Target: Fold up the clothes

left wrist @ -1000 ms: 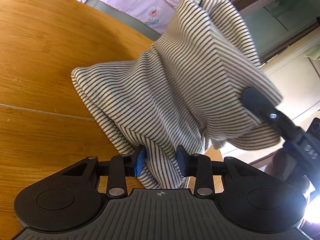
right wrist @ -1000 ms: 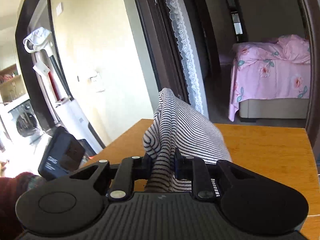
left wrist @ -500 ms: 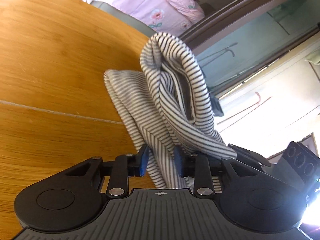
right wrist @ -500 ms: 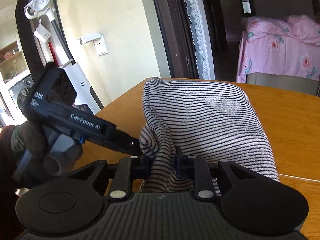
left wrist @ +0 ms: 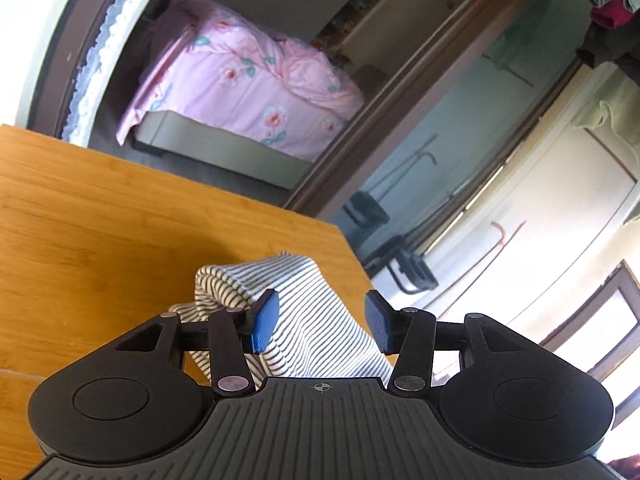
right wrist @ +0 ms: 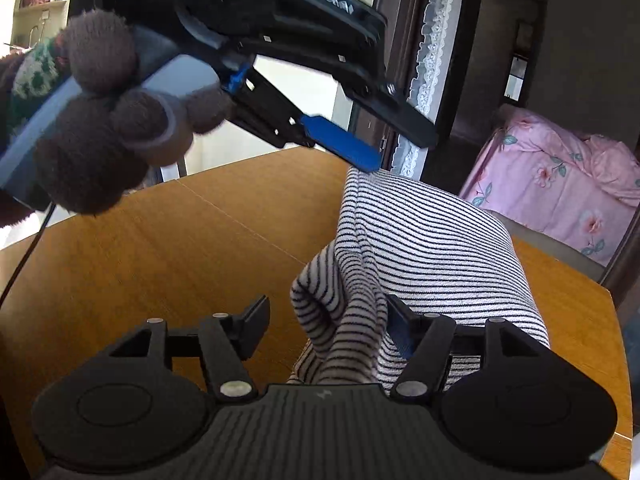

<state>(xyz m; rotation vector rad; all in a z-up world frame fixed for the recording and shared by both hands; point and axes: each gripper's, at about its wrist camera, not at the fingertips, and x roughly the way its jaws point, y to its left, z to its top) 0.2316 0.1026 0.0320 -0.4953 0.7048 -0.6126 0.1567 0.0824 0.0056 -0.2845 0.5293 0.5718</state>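
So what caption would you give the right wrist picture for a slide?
Right hand-held gripper opening around a folded striped garment on a wooden table, while the left hand-held gripper hovers above it.

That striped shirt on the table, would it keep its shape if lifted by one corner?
Probably not: the striped shirt slumps in soft folds, so it would likely droop. It looks thin and probably light. The knit seems unlikely to slip.

A wooden table (left wrist: 100, 216) fills the lower left of the left wrist view, with a seam line running across its top. Beyond its far edge an open doorway shows a bed with a pink flowered cover (left wrist: 248, 92). A white lace curtain (right wrist: 428, 52) hangs at the door frame. Clothes (left wrist: 612, 8) hang at the upper right.
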